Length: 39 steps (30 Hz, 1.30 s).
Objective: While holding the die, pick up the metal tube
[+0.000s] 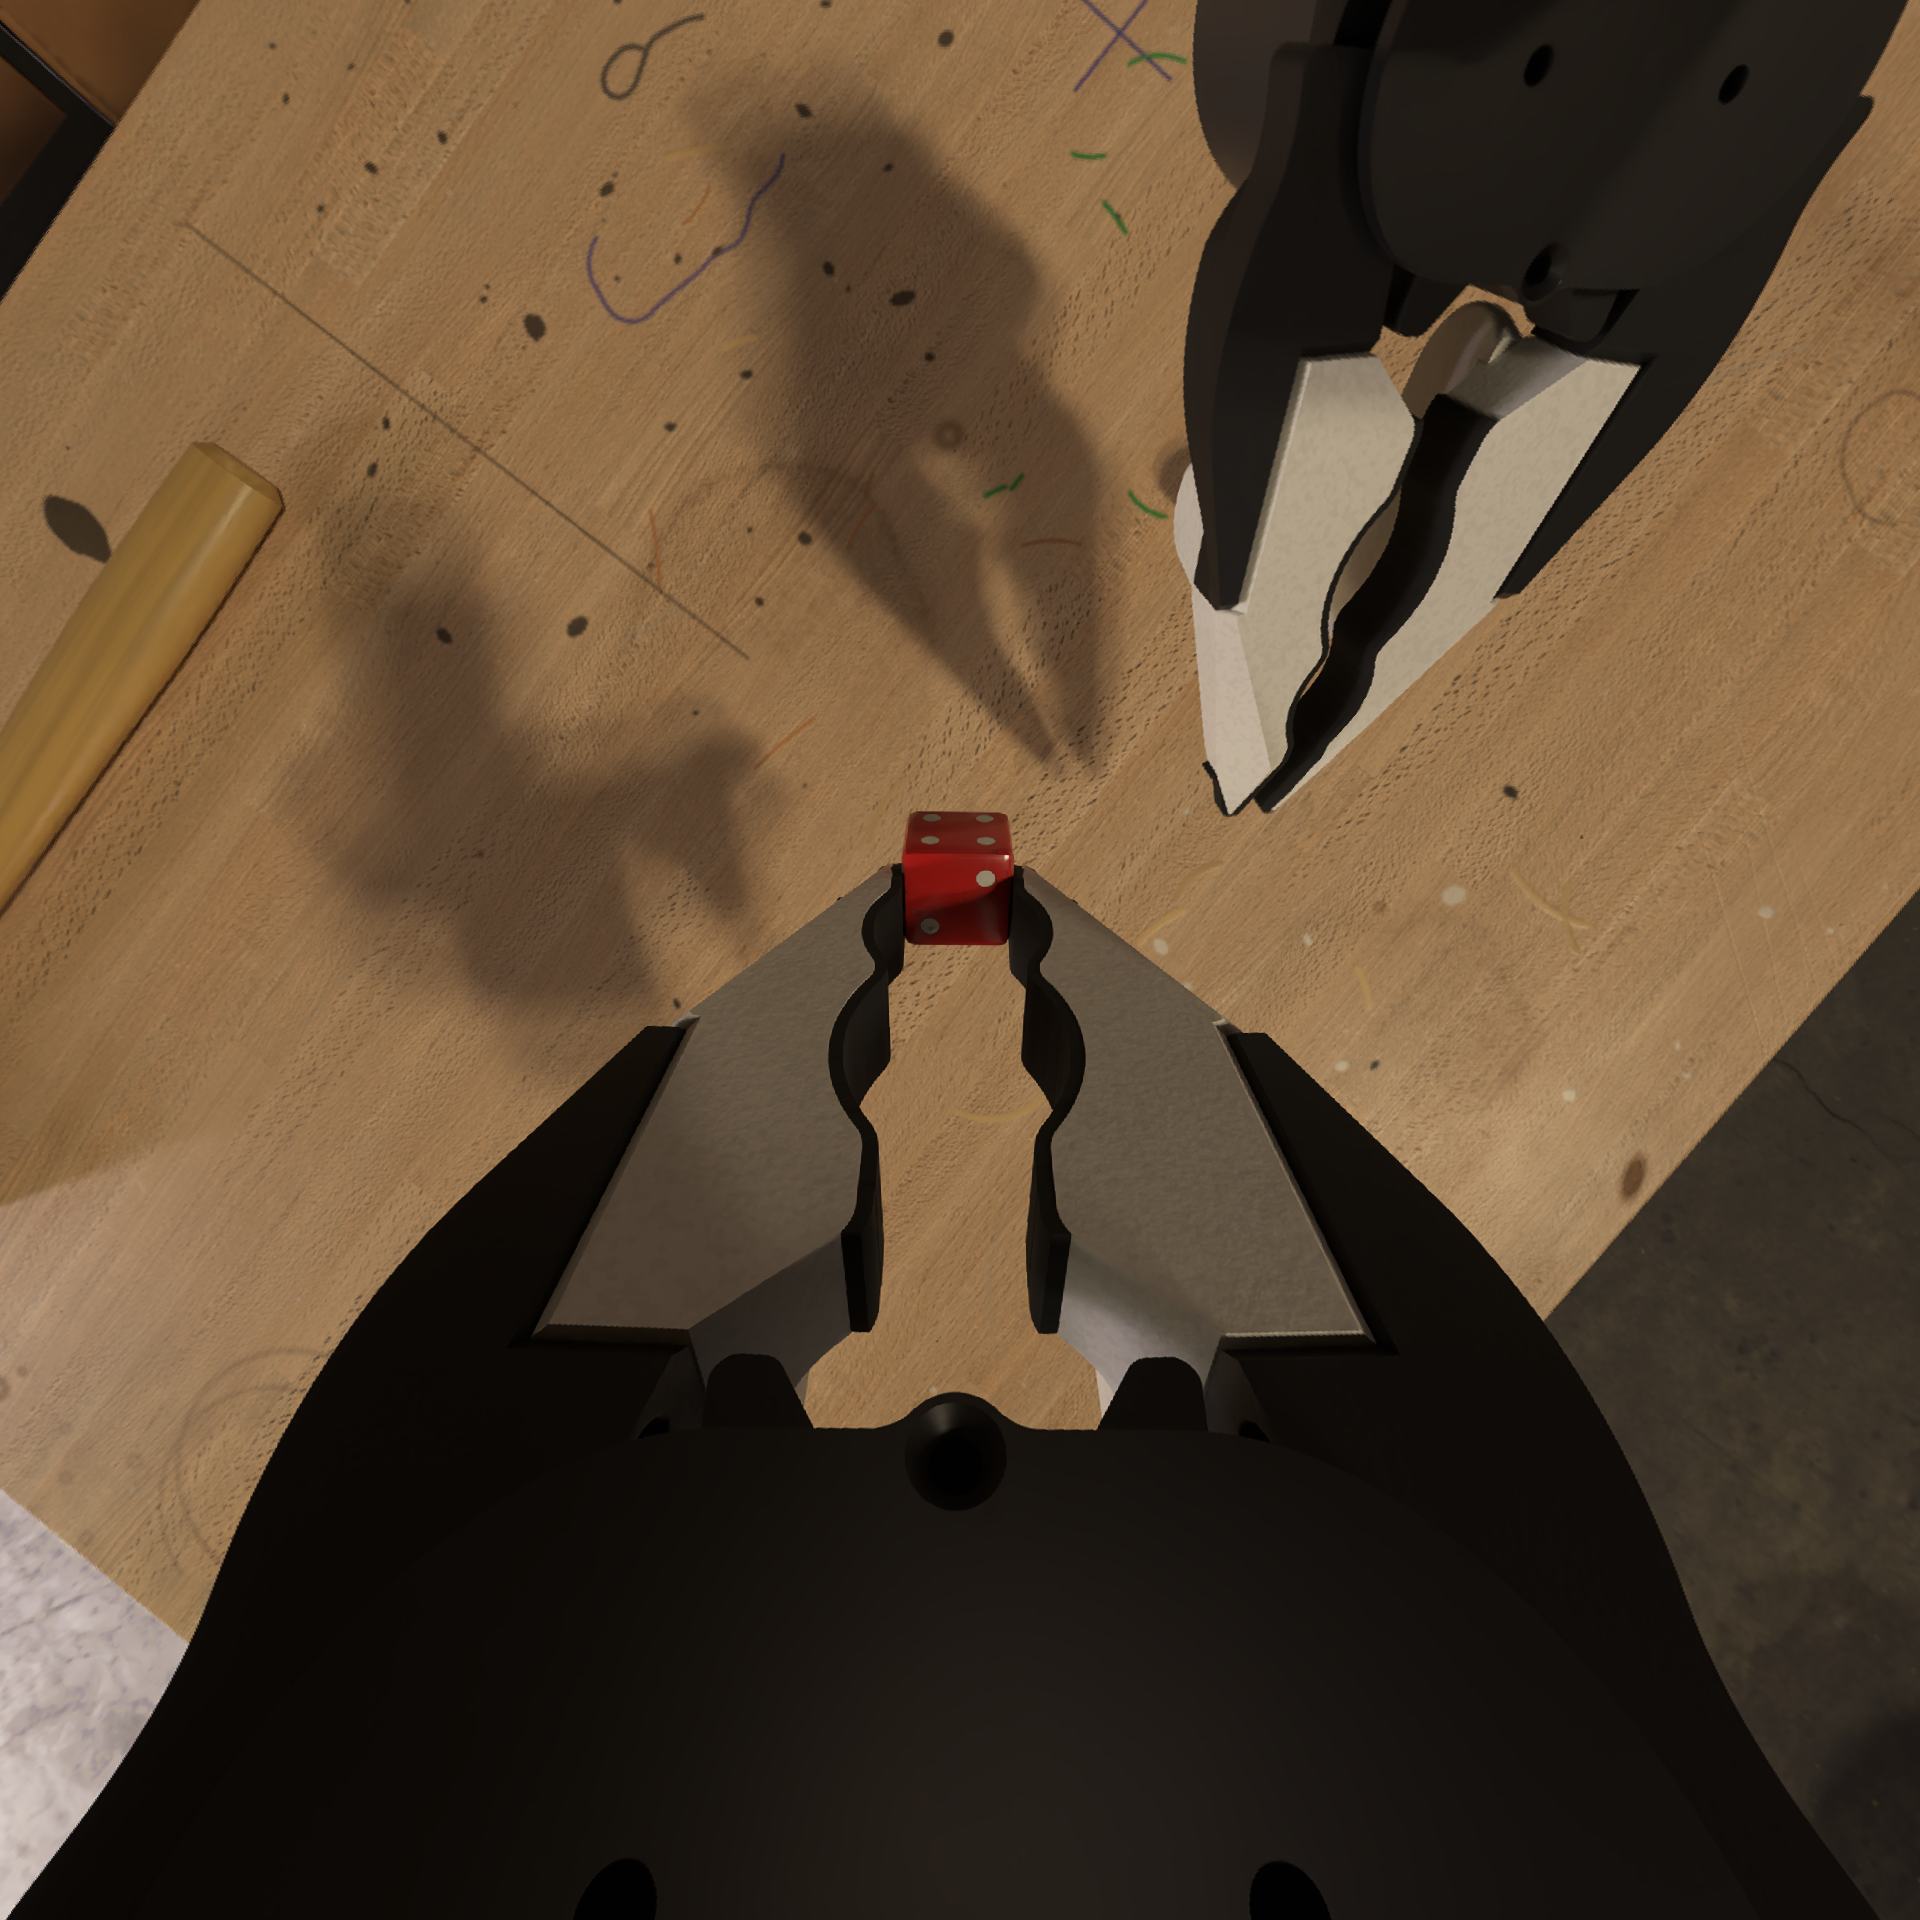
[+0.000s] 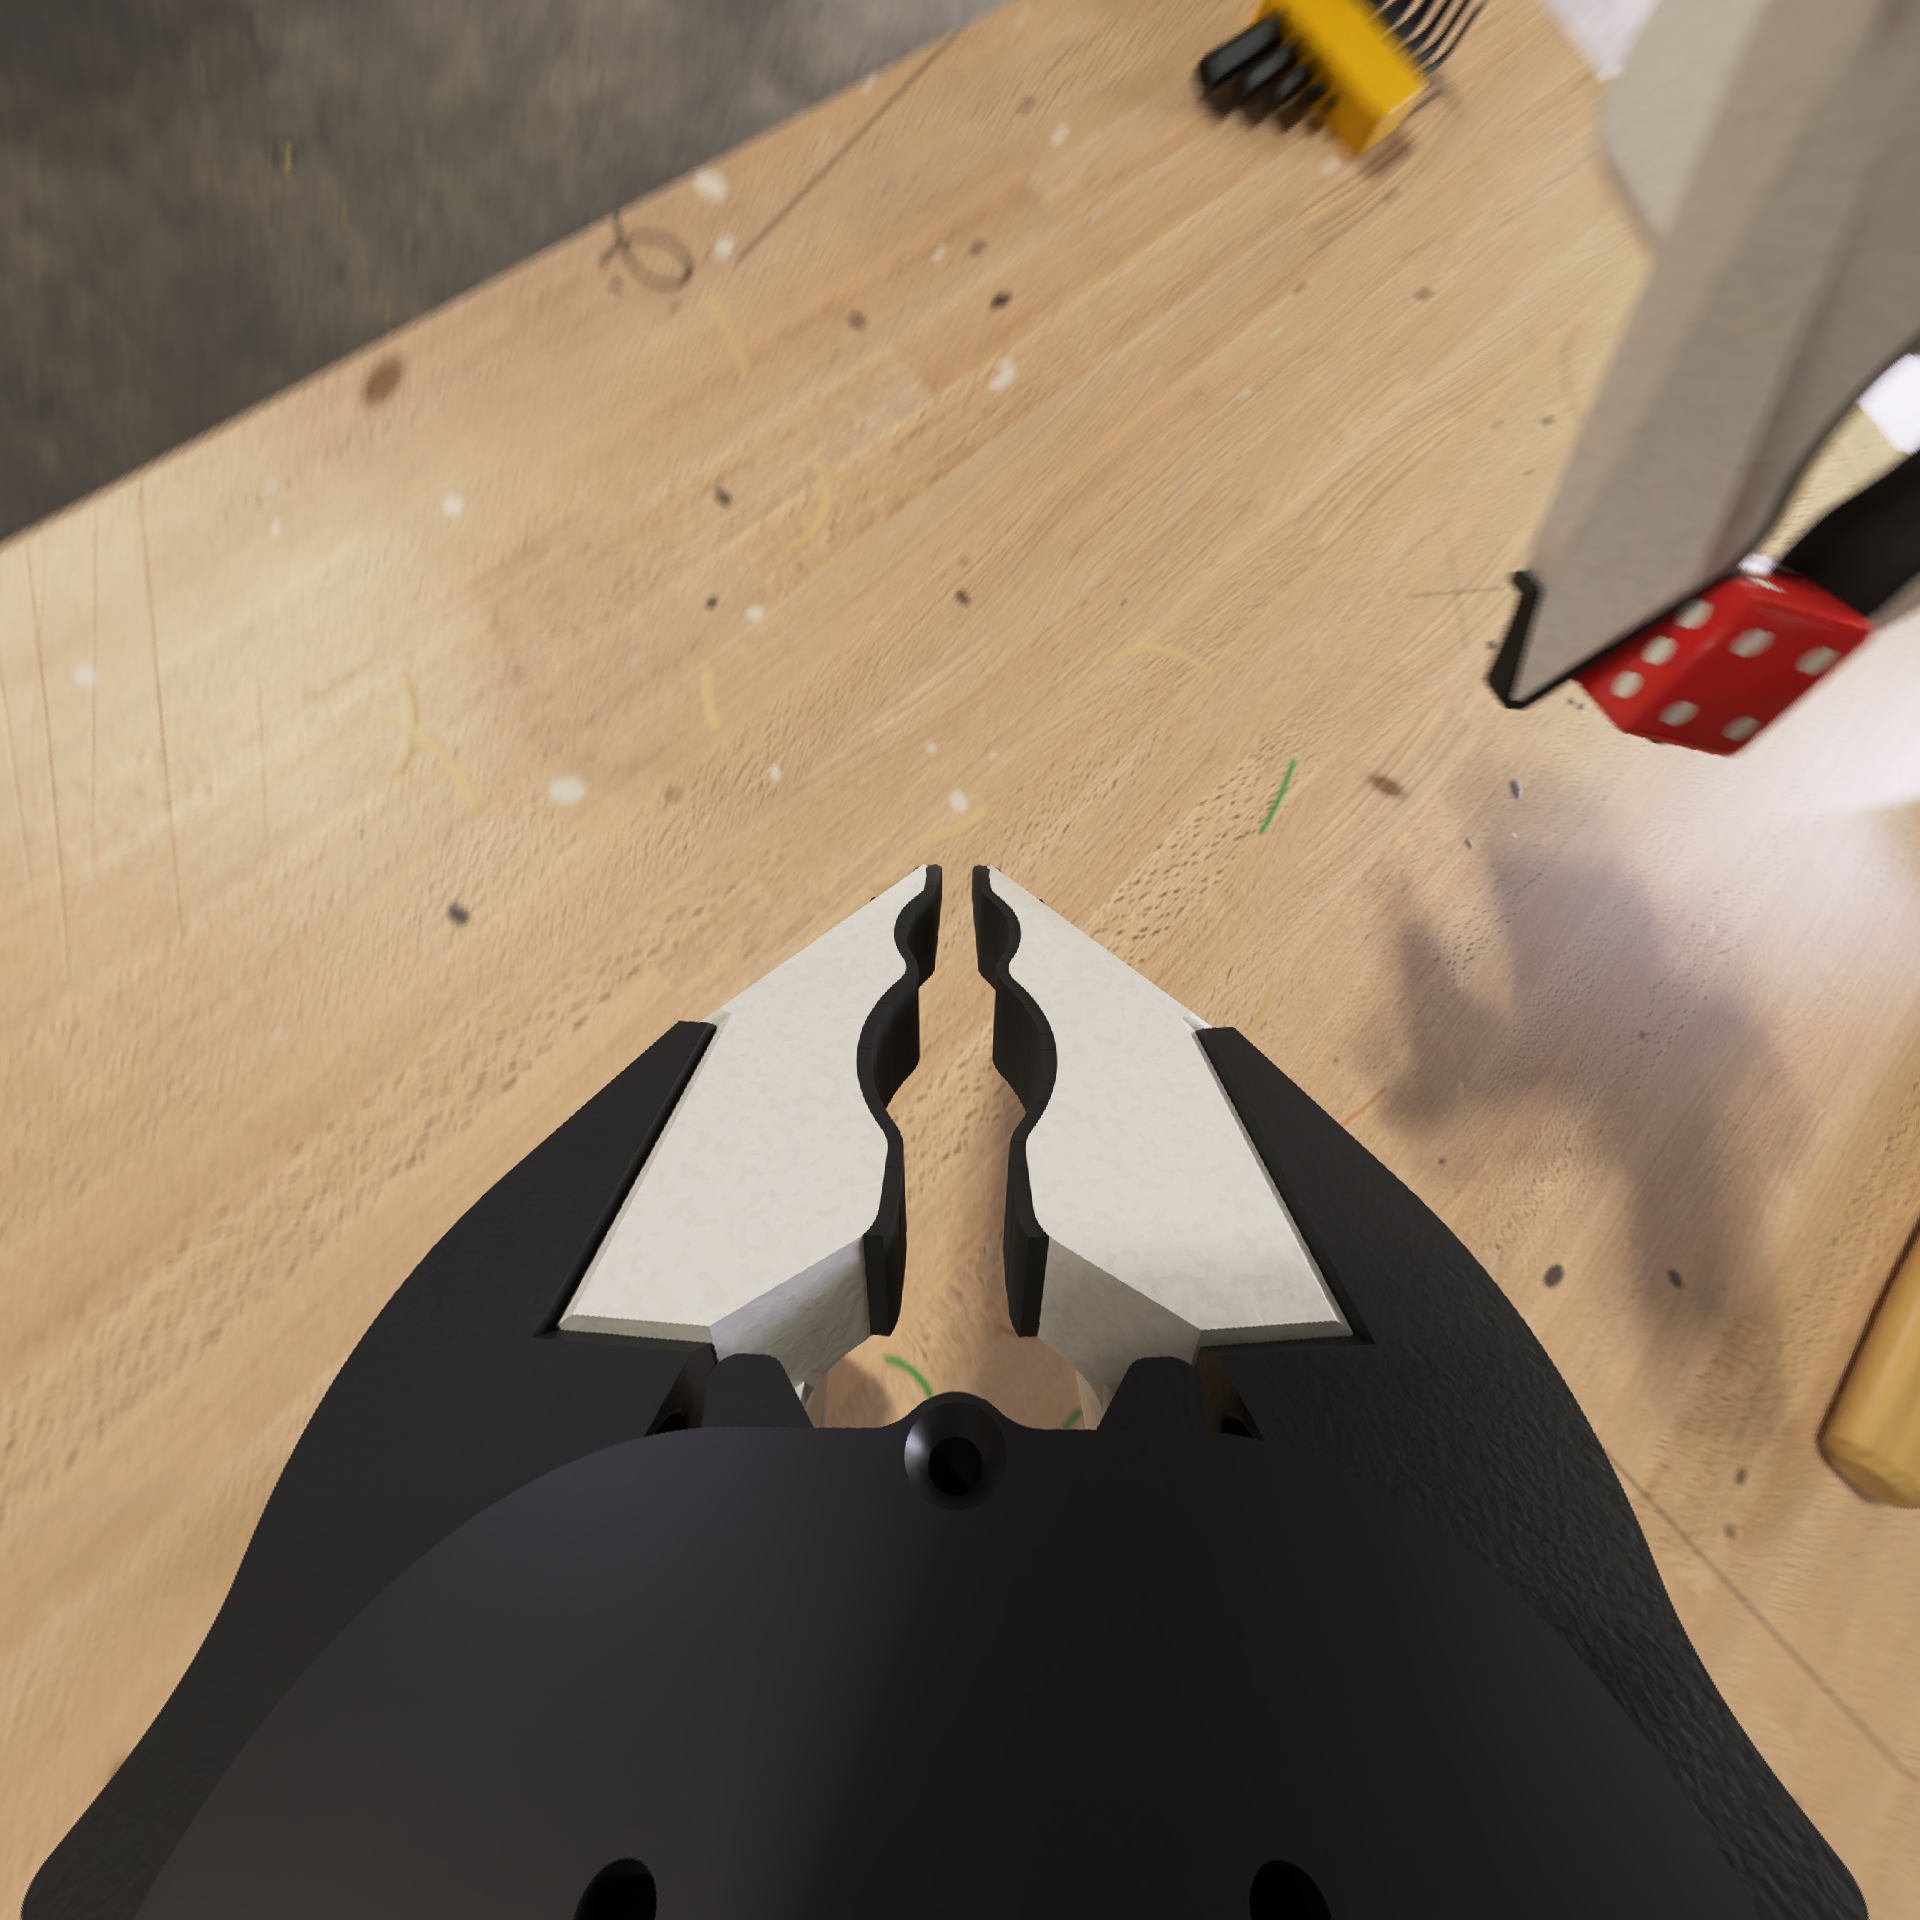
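Note:
My left gripper (image 1: 956, 883) is shut on a small red die (image 1: 957, 879) with white pips, held at the fingertips above the wooden table (image 1: 1455, 1039). The die also shows in the right wrist view (image 2: 1725, 665), under a grey left finger (image 2: 1714, 312). The metal tube (image 1: 125, 644), brass-yellow, lies on the table far to the left of the die. Its end shows at the right edge of the right wrist view (image 2: 1881, 1392). My right gripper (image 2: 956, 883) is empty, its fingers nearly together over bare wood. It hangs at the upper right of the left wrist view (image 1: 1242, 800).
A yellow block with black prongs (image 2: 1320, 62) lies at the far edge of the table. The table edge runs diagonally, with dark floor (image 2: 312, 208) beyond it. A dark frame (image 1: 42, 135) shows at the top left corner.

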{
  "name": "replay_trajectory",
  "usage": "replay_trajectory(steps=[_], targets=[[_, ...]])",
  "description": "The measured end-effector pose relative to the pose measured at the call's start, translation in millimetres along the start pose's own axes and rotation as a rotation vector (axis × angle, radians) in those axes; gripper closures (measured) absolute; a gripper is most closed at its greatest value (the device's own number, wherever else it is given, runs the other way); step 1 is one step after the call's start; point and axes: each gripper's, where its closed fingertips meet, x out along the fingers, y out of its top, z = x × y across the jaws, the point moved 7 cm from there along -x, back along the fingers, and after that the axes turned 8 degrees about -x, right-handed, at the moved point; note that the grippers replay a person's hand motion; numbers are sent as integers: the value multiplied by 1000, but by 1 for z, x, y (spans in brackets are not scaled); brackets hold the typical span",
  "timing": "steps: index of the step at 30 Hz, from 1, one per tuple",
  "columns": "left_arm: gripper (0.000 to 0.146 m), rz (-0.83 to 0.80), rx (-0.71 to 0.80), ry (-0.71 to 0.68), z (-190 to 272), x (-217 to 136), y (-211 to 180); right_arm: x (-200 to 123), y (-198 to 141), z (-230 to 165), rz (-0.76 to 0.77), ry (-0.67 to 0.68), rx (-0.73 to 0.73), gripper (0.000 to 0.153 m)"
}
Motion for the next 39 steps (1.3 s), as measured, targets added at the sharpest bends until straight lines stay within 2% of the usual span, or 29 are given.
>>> replay_trajectory(steps=[4,11,16,21,28,34,39], targets=[[127,2,4,15,0,-5,-1,-4,-2,-5,-105,109,-83,151],[127,-14,-12,28,-2,-5,-5,-18,-22,-10,-248,96,-128,146],[127,-54,4,18,2,3,-4,-27,-23,-17,-243,99,-207,149],[127,-80,13,9,9,9,-1,-32,-27,-19,-305,125,-256,136],[127,-109,6,4,13,15,0,-31,-53,-31,-415,205,-330,125],[127,-133,1,12,16,17,-1,-25,-63,-37,-427,280,-314,123],[127,-143,9,14,20,16,2,-27,-69,-36,-442,313,-196,129]])
